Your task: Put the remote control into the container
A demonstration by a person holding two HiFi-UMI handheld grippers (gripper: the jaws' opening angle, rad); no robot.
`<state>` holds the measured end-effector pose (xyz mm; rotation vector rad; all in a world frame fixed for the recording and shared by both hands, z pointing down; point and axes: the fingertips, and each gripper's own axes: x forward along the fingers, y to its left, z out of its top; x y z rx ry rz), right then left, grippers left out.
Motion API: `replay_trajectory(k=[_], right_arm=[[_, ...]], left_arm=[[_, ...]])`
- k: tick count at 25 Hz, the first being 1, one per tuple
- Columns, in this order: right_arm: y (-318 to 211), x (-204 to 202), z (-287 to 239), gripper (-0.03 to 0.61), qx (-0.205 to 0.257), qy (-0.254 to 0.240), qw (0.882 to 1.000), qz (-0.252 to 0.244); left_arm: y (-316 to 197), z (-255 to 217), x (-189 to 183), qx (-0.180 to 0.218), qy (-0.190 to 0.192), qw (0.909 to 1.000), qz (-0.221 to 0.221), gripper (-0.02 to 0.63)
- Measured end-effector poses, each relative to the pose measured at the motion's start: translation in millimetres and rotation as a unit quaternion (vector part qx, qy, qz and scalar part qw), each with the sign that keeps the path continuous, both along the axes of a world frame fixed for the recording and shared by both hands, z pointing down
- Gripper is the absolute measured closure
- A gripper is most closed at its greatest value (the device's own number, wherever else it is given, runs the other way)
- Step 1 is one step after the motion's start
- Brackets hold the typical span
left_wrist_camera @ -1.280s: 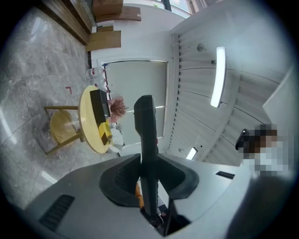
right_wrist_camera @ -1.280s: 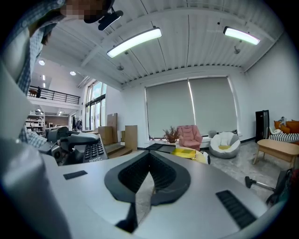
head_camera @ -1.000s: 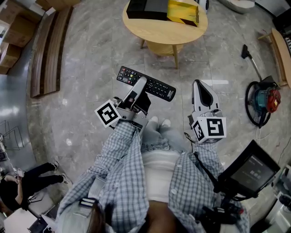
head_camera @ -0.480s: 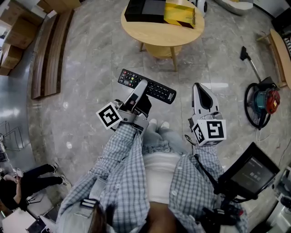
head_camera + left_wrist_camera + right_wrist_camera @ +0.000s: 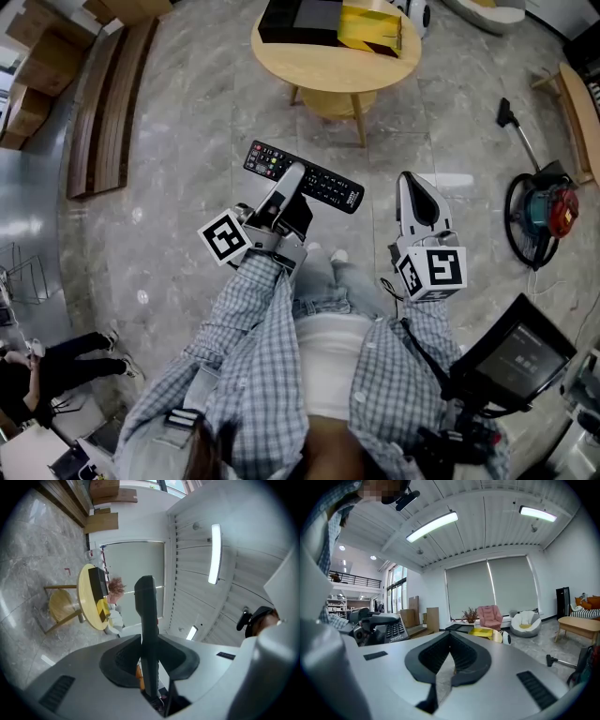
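Close to the person's checked sleeves, the left gripper [image 5: 292, 180] clamps the black remote control [image 5: 328, 186] edge-on between half-parted jaws, while the right gripper [image 5: 412, 184] hovers alongside, jaws closed on nothing. The pick-up looks done, the drop-off not yet: the remote is well short of the round wooden table [image 5: 328, 67] ahead, where a black box [image 5: 300, 19], likely the container, sits beside a yellow one [image 5: 373, 26].

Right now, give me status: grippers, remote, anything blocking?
Left gripper shut on remote control, held above floor. Right gripper shut, empty. Yellow container on round table ahead, beside black box; nothing seen between.
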<state>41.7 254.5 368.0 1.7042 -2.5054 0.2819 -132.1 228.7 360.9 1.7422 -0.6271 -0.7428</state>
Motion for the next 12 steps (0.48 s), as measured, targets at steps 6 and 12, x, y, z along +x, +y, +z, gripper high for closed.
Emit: replay_trajectory(k=[6,12], right_arm=[[3.4,5.8,3.4,0.572,-0.005,0.002,1.0,0.007],[4.1,8.7,5.3,0.572,-0.009,0.004,1.0,0.012]], left_arm=[[-1.4,3.9,0.5,-0.002,0.001,1.0,-0.001,0.509],[-2.9,5.5,0.9,-0.006,-0.002,1.0,-0.001,0.509]])
